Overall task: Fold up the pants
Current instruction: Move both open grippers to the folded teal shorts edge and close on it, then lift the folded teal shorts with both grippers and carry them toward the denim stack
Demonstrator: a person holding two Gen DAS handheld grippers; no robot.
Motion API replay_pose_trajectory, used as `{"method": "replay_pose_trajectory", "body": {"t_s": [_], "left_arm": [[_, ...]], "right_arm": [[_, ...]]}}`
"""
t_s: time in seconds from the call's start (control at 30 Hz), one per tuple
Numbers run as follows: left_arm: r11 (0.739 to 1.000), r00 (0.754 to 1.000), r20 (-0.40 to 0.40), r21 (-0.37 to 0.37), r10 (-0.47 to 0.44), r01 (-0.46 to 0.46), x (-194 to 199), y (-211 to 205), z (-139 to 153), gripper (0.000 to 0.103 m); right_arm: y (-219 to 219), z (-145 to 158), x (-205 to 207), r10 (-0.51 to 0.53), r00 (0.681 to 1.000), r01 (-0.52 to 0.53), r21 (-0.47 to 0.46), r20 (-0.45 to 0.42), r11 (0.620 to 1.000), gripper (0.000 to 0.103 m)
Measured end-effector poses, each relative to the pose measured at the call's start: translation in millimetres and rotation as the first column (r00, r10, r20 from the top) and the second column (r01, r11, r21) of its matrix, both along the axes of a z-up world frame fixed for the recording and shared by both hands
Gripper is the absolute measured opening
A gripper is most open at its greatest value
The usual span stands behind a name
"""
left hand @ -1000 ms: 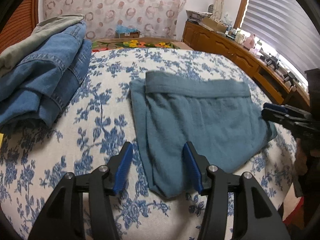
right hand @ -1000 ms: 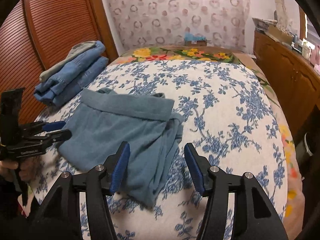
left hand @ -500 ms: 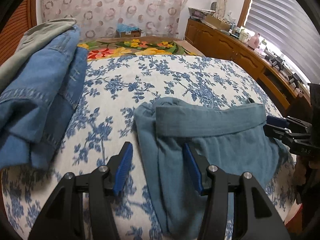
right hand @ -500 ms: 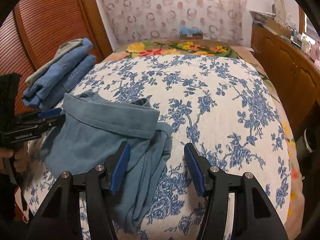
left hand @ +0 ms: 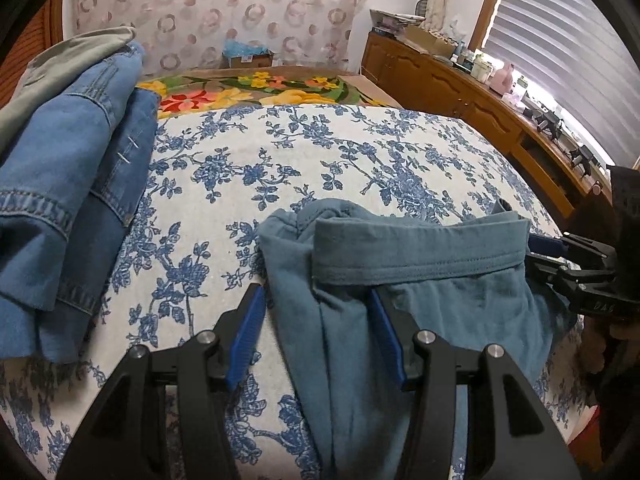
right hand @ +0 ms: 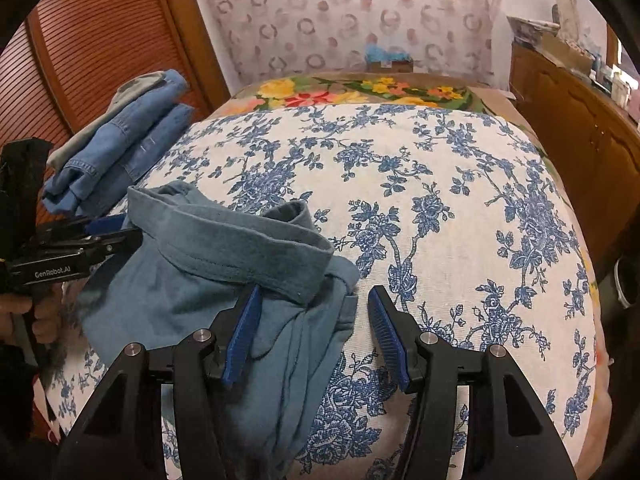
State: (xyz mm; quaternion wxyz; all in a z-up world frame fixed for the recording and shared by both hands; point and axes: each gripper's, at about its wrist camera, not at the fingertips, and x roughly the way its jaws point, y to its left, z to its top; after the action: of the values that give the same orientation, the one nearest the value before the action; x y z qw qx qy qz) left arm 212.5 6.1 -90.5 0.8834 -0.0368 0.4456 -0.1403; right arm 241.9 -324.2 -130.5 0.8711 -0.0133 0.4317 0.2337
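Both spread claws have advanced over the teal pants (left hand: 420, 256); only the right view shows wardrobe doors (right hand: 100, 40).

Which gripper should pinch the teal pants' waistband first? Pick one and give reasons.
Neither clearly: both look equally placed. The left gripper straddles one end of the teal pants below the waistband, jaws open; the right gripper straddles the opposite end likewise.

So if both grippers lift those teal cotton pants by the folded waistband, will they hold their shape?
Probably not. The teal cotton pants already bunch and wrinkle at the waistband, so they look floppy and would likely sag between the grips. The thin fabric seems light. The floral bedspread looks textured, so dragging may undo the fold.
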Motion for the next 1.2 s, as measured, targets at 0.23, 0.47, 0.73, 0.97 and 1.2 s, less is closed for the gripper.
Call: {"method": "replay_pose_trajectory", "body": {"t_s": [0.23, 0.47, 0.73, 0.97, 1.2], "left_arm": [[0.998, 1.0, -0.003, -0.067, 0.007, -0.007, 6, 5, 4, 0.052], [0.995, 1.0, -0.013, -0.095, 0.013, -0.014, 12, 6, 3, 0.052], [0.993, 1.0, -0.022, -0.116, 0.011, -0.014, 15, 7, 0, 0.044], [0.993, 1.0, 0.018, -0.118, -0.018, 0.02, 7, 0, 6, 0.021], [0.994, 0.996, 0.081, -0.103, -0.022, 0.031, -6, -3, 24, 0.016]], "right_arm": [[4, -1, 1, 0.017, 1.0, -0.017, 0.018, -0.013, 1.0, 0.041], [5, -2, 1, 0.03, 0.999, -0.029, 0.035, -0.023, 0.999, 0.031], [5, -3, 2, 0.055, 0.998, -0.051, 0.076, -0.042, 0.996, 0.017], [4, 1, -1, 0.059, 0.998, -0.057, 0.084, -0.017, 0.995, 0.013], [5, 14, -9, 0.058, 0.998, -0.061, 0.087, 0.036, 0.994, 0.012]]}}
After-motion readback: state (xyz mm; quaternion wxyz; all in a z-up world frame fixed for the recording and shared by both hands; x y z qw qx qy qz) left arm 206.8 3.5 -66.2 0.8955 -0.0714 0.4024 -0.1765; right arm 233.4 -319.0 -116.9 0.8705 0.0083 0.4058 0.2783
